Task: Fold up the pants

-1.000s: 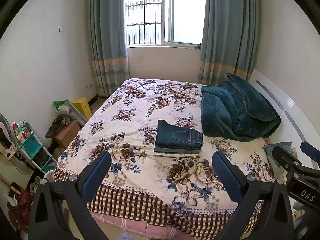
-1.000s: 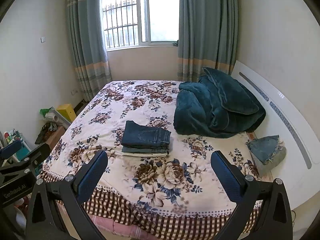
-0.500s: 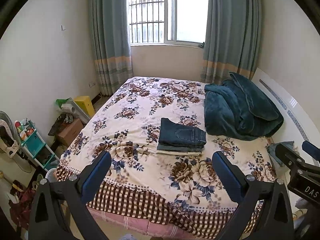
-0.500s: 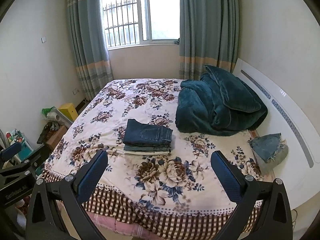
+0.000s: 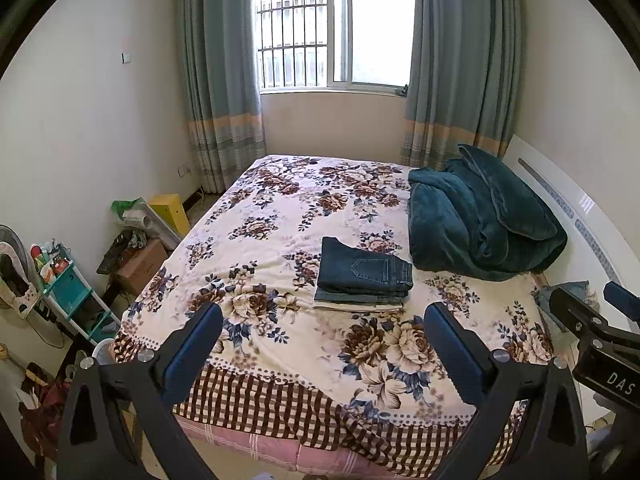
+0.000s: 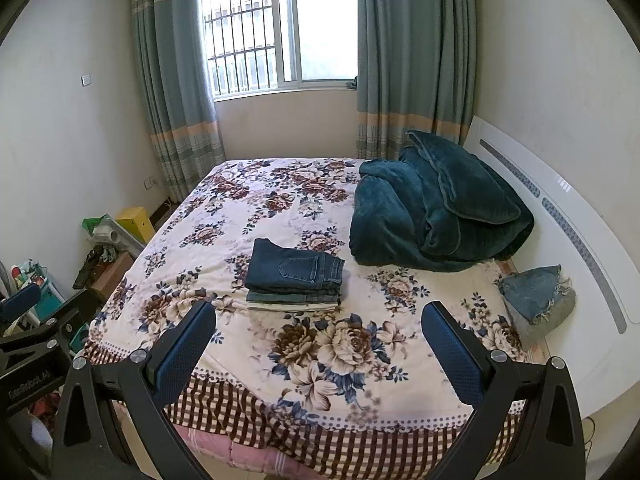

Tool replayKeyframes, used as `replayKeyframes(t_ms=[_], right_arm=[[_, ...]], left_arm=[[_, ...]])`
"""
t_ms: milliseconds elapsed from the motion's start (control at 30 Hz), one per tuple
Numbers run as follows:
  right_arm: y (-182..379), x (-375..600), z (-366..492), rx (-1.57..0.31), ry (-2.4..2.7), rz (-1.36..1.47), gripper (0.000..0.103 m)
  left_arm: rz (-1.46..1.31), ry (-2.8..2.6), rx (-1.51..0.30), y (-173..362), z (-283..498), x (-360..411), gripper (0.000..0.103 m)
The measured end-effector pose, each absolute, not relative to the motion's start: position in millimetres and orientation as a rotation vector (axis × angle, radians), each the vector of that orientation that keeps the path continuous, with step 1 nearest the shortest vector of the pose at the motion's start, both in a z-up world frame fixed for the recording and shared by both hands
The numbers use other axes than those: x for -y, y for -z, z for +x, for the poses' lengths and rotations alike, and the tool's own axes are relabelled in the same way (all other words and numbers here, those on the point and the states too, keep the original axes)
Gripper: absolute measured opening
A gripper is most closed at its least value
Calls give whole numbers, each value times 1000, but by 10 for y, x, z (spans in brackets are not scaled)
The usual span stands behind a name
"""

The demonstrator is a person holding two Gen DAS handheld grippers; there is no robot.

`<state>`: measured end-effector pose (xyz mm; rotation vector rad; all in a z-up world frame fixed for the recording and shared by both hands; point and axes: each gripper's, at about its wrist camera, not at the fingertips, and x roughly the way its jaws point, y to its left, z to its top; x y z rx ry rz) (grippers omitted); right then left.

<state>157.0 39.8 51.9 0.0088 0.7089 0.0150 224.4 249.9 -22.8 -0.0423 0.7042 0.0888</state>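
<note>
A neat stack of folded pants (image 5: 364,280) (image 6: 295,276), dark blue jeans on top, lies in the middle of the flower-patterned bed (image 5: 280,216) (image 6: 248,208). My left gripper (image 5: 322,344) hangs open off the bed's near edge, well short of the stack, with nothing between its fingers. My right gripper (image 6: 318,344) is also open and empty, held at the same distance. A loose pair of light denim shorts (image 6: 536,292) (image 5: 568,292) lies at the bed's right edge by the headboard.
A rumpled teal blanket (image 5: 480,220) (image 6: 436,208) fills the bed's far right. The white headboard (image 6: 568,216) runs along the right. Left of the bed stand a teal shelf rack (image 5: 68,292), a cardboard box (image 5: 140,264) and a yellow box (image 5: 170,210). A curtained window (image 5: 336,28) faces me.
Both grippers have drawn back from the bed and lifted slightly; the stack and bed look a little farther and lower. Nothing on the bed has moved.
</note>
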Motion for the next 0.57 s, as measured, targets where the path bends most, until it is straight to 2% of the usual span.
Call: replayKeyframes(t_ms=[567], right_arm=[[-512, -404, 1546, -708, -16, 12, 103]], left_arm=[[-40, -100, -683, 204, 2225, -2540, 103]])
